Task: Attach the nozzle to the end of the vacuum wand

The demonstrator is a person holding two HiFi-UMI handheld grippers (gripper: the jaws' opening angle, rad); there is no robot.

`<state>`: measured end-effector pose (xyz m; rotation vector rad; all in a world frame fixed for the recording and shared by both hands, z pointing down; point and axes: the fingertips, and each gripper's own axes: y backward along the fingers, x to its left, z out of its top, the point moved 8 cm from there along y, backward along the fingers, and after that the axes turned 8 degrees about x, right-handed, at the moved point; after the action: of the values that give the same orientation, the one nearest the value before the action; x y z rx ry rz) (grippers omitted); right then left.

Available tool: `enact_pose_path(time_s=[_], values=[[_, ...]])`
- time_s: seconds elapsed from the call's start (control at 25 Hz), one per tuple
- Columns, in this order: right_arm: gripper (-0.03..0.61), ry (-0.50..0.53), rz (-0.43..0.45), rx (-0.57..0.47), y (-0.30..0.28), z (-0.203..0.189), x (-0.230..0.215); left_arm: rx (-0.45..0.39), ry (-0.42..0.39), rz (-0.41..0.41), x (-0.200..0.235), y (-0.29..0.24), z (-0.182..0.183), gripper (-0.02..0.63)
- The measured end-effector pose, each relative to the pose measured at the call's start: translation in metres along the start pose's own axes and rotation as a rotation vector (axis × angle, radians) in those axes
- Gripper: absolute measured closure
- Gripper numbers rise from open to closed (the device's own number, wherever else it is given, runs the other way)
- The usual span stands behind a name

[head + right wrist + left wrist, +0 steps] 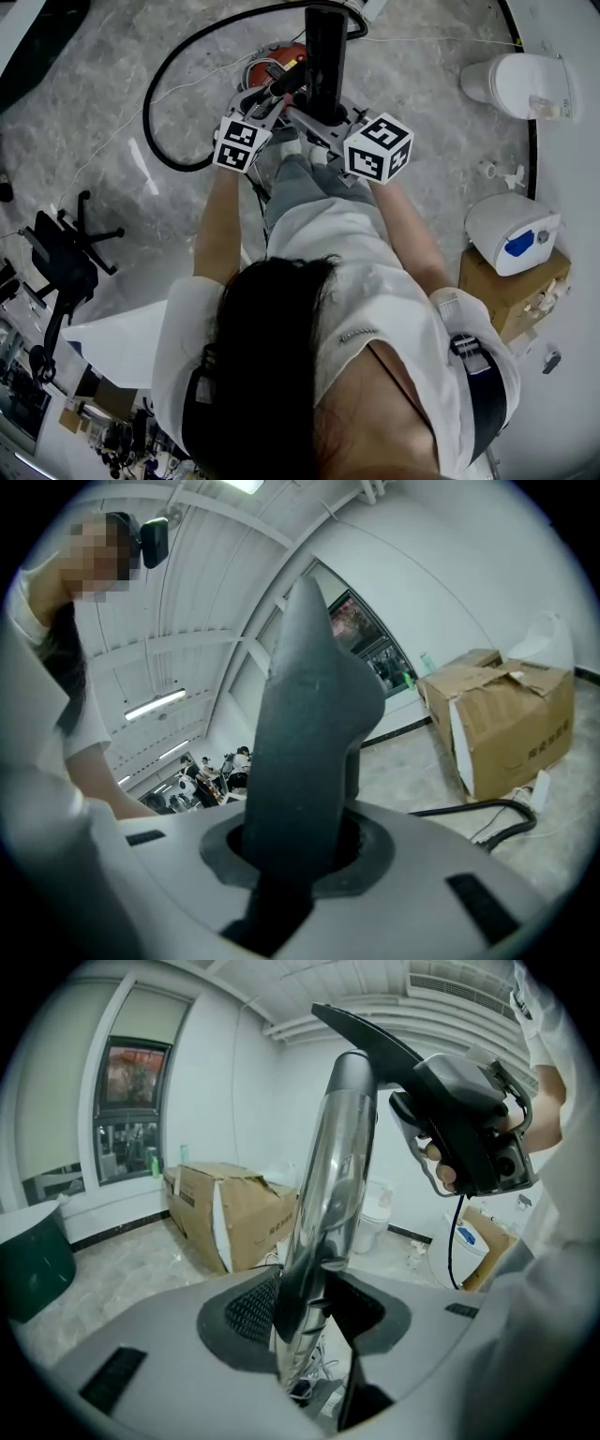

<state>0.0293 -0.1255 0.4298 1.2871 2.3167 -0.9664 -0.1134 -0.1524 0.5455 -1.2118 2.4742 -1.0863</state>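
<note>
The person stands on the pale marbled floor [112, 103] with both grippers raised in front of the body, close together. The left gripper [314, 1326] is clamped on the shiny metal wand [333, 1194]. The tube runs up between its jaws, and both dark pads press on its sides. The right gripper [291, 855] is pinching the dark nozzle [305, 752], with its jaws tight on the broad lower part. The narrower end of the nozzle rises above them.

Seen from the left gripper view, the nozzle sits at the upper end of the wand, with its tapered tip slanting up and away to the left. The right gripper is just beside that joint, with fingers [433, 1152] wrapped around its handle. I cannot tell whether the nozzle is pushed fully home on the tube.

In the head view, the two marker cubes sit side by side, with the nozzle standing between and beyond them. Past them on the floor is the red vacuum body [277, 58], and a black hose [155, 103] curls out from it in a wide loop. A torn cardboard box [234, 1213] stands by the wall, with a white toilet [520, 84] off to the right. Nearer the person, a white and blue machine [511, 232] rests on another box [511, 292]. A black chair base [61, 253] lies to the left.
</note>
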Motion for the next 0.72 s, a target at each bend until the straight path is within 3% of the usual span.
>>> enact_pose_path(time_s=[0.48,0.72], values=[[0.486,0.004,0.062,0.024,0.011,-0.018,0.018,0.038,-0.029,-0.025,-0.026,0.009,-0.003,0.454],[0.486,-0.002,0.089,0.038,0.013,-0.019,0.022,0.033,-0.001,-0.023,-0.029,0.009,-0.001,0.453]])
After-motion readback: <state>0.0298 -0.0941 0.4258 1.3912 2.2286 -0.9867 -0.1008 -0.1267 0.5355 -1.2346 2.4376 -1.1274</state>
